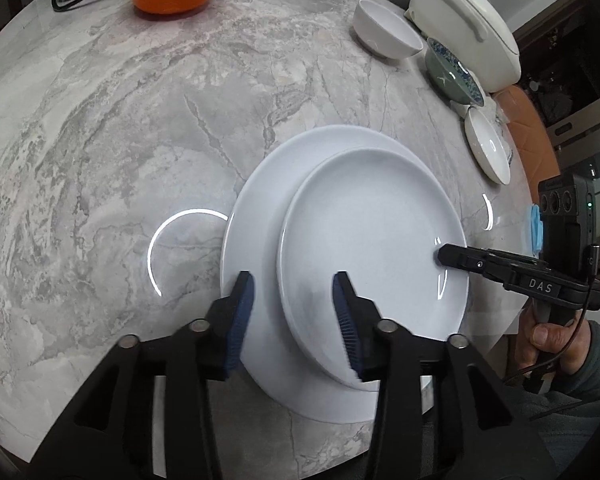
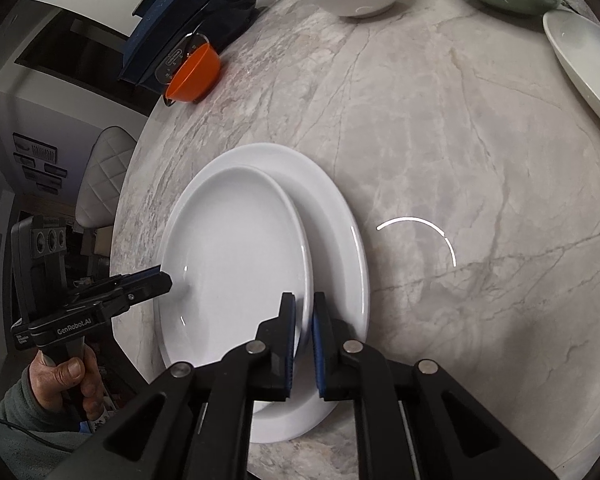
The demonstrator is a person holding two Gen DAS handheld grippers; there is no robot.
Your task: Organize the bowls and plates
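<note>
The glossy white small plate (image 1: pixel 372 248) lies off-centre on the larger white plate (image 1: pixel 260 208) near the marble table (image 1: pixel 100 120) edge. The right gripper (image 2: pixel 303 340) pinches its rim; the left gripper (image 1: pixel 294 320) straddles its opposite rim, fingers spread.

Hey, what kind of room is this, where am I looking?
Probably a home dining room: a round marble table with padded chairs beside it, set with plates, bowls and a lidded white serving pot.

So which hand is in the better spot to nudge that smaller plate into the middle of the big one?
Probably the right. The right gripper pinches the small plate by its rim; the left gripper hangs open over the large plate, gripping nothing.
</note>
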